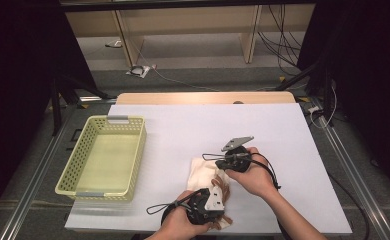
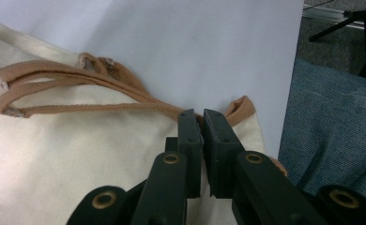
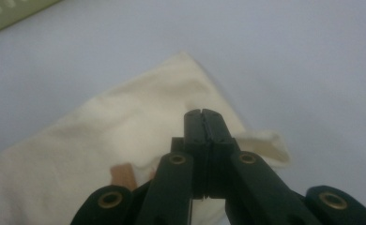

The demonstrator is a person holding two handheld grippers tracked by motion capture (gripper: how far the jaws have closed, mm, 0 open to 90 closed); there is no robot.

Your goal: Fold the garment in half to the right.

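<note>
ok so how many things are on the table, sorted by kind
cloth bag: 1
basket: 1
gripper, left and right: 2
total: 4

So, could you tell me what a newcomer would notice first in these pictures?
Probably the cream tote bag with tan handles, folded near the front of the white table, with both grippers on it. The left gripper pinches the handles; the yellow-green basket sits at left.
</note>
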